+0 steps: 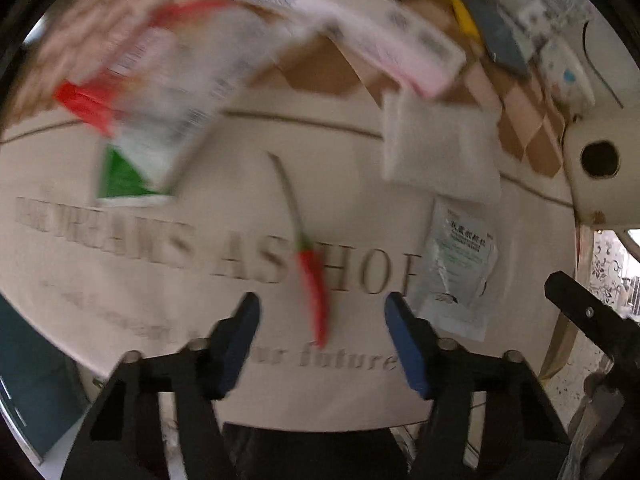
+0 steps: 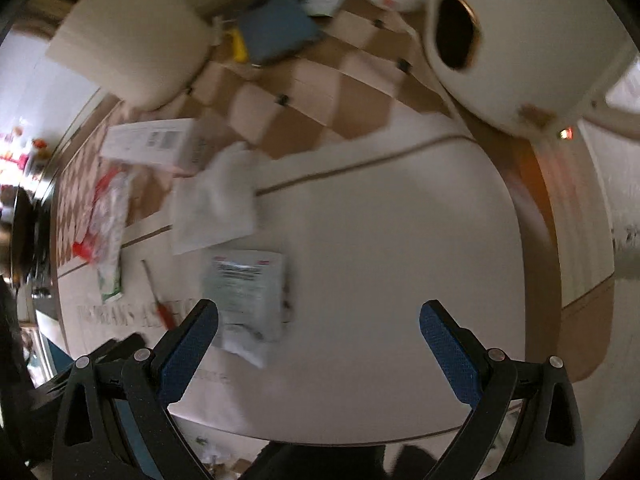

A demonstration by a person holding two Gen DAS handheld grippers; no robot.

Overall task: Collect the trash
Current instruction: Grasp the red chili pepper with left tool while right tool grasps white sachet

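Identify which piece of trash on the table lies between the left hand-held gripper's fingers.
The red chili pepper; the torn sachet and other wrappers lie outside the fingers.

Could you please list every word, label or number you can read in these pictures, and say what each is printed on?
"AS HO": large grey letters on the tablecloth; the start is blurred.
"future": smaller line on the same cloth.
Sachet: print too small to read.
White box: barcode and text blurred.
Red-capped tube: label blurred.

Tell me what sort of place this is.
Probably a home dining or kitchen table: a round table under a printed cloth, a red chili pepper lying on it, and cream chairs pulled up around it, with wrappers and packets scattered about.
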